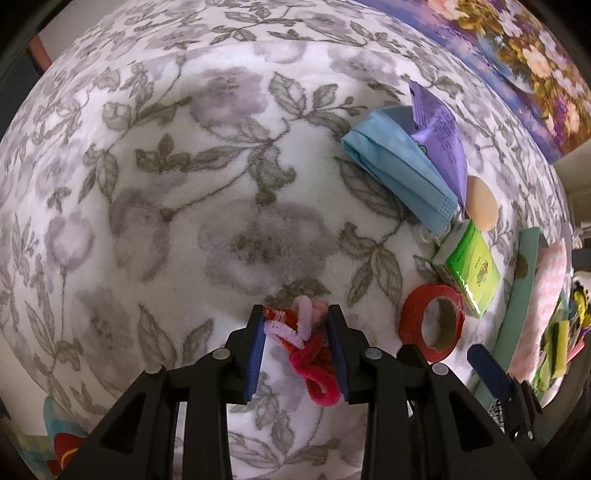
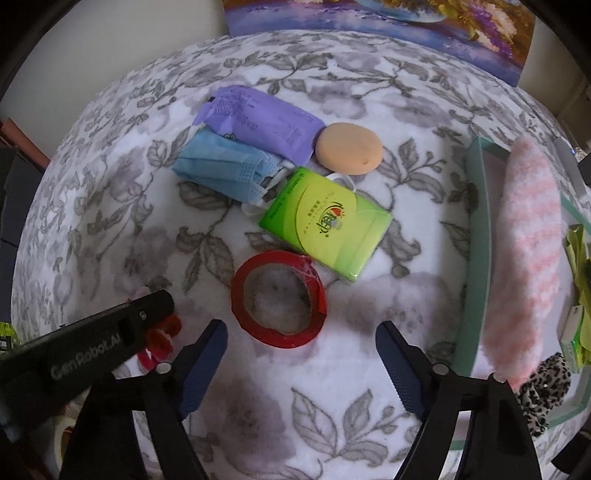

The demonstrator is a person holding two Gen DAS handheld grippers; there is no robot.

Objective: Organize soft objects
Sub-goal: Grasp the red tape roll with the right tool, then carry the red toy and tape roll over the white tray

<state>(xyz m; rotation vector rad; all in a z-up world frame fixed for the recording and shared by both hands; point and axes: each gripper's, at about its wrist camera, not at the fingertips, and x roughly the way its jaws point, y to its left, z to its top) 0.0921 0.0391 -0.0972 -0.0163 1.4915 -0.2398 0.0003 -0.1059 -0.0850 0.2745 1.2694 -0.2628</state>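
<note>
My left gripper point(image 1: 295, 328) is shut on a bundle of red, pink and lilac pipe cleaners point(image 1: 308, 349), held just over the floral blanket point(image 1: 184, 184). The bundle also shows in the right wrist view point(image 2: 159, 343), under the left gripper's black body. My right gripper point(image 2: 301, 356) is open and empty, just in front of a red tape roll point(image 2: 279, 299). Beyond the roll lie a green tissue pack point(image 2: 328, 229), a blue face mask point(image 2: 225, 166), a purple packet point(image 2: 258, 122) and a beige sponge puff point(image 2: 349, 147).
A pale green tray point(image 2: 476, 240) at the right holds a pink striped fluffy sock point(image 2: 528, 258), a leopard scrunchie point(image 2: 543, 395) and green items. A floral painting point(image 2: 369, 18) leans at the back. The tape roll point(image 1: 432, 321) and tissue pack point(image 1: 469, 269) lie right of my left gripper.
</note>
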